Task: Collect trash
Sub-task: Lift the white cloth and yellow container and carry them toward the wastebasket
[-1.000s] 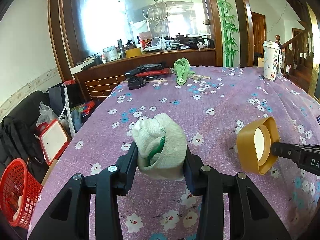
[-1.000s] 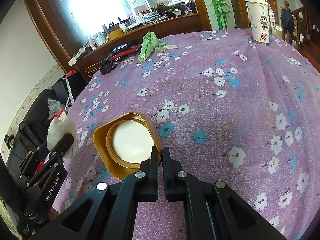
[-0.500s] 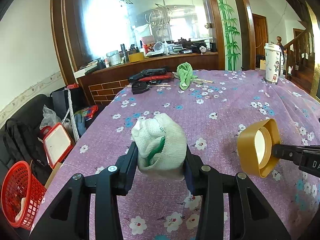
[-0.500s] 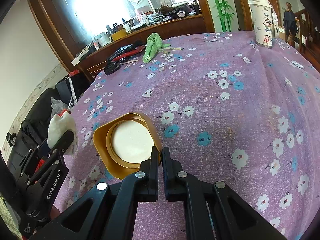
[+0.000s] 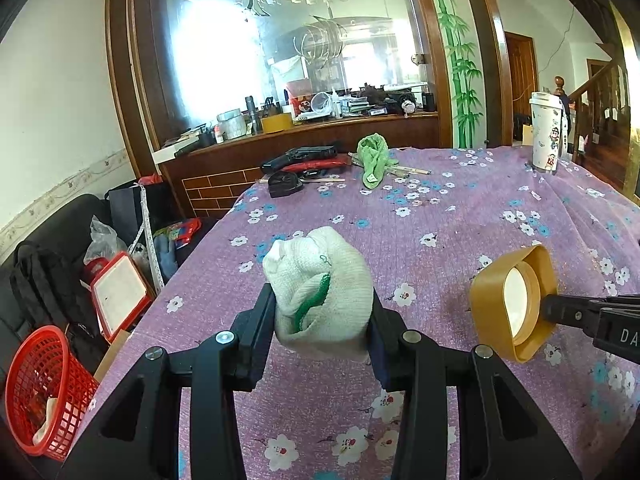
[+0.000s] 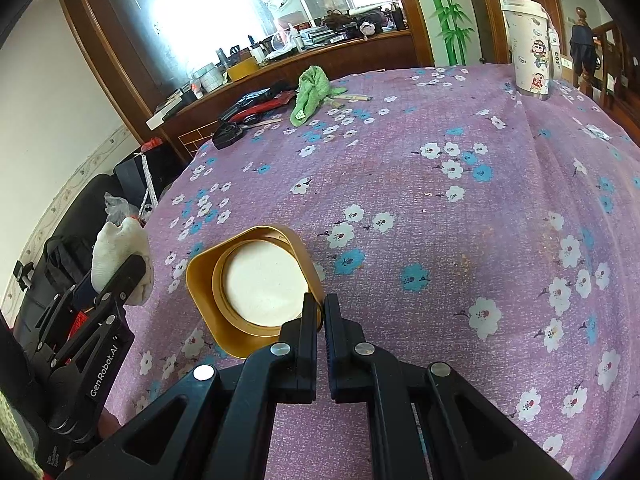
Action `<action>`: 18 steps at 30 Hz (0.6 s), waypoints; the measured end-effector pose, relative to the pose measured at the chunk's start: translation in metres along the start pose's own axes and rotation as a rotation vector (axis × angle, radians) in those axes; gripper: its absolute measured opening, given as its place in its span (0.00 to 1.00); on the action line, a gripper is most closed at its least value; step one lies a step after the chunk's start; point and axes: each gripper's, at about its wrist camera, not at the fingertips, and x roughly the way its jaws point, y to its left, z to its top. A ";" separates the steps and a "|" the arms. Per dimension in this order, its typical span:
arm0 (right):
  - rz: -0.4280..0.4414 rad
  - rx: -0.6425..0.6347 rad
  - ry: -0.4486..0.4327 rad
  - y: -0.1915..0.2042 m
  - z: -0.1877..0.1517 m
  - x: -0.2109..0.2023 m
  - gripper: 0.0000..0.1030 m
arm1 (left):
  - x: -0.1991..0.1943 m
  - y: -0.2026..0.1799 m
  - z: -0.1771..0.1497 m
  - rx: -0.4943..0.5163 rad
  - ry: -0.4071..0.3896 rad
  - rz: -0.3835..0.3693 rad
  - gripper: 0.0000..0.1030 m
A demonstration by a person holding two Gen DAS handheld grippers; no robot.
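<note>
My left gripper (image 5: 322,320) is shut on a balled white cloth (image 5: 320,292) with a green mark and holds it above the purple flowered tablecloth (image 5: 460,220). The cloth also shows at the left of the right wrist view (image 6: 120,260). My right gripper (image 6: 320,308) is shut on the rim of a gold lid (image 6: 256,284) with a white liner, held above the cloth; the lid also shows in the left wrist view (image 5: 514,304). A red mesh basket (image 5: 44,388) stands on the floor at the lower left, with something pale inside.
A green rag (image 5: 374,158), black and red items (image 5: 304,160) and sticks lie at the table's far edge. A tall printed cup (image 5: 546,138) stands far right. Bags, a backpack and a red-framed board (image 5: 118,294) crowd the floor on the left.
Both grippers have risen slightly with their loads, and the left view has tilted up. Both grips are unchanged.
</note>
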 end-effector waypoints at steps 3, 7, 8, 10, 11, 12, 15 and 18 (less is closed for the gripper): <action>-0.001 -0.002 0.001 0.000 0.000 0.000 0.04 | 0.000 0.000 0.000 -0.001 0.004 0.000 0.39; -0.003 -0.006 -0.001 0.000 0.000 0.001 0.04 | 0.002 0.000 0.000 -0.006 0.018 -0.004 0.39; -0.004 -0.007 -0.001 0.000 0.000 0.001 0.04 | 0.002 0.000 0.000 -0.007 0.019 -0.004 0.39; -0.004 -0.005 -0.002 0.000 -0.001 0.001 0.04 | 0.002 0.000 0.000 -0.006 0.017 -0.004 0.39; -0.004 -0.004 -0.002 0.000 -0.001 0.001 0.04 | 0.002 0.001 0.000 -0.010 0.016 -0.004 0.39; -0.003 -0.004 -0.002 0.000 -0.001 0.001 0.04 | 0.002 0.002 0.000 -0.012 0.014 -0.003 0.39; 0.003 -0.001 -0.002 0.000 -0.001 0.002 0.04 | 0.001 0.006 0.000 -0.021 0.011 -0.002 0.39; 0.010 -0.002 -0.003 0.002 -0.001 0.001 0.04 | 0.000 0.013 0.001 -0.051 0.013 -0.015 0.39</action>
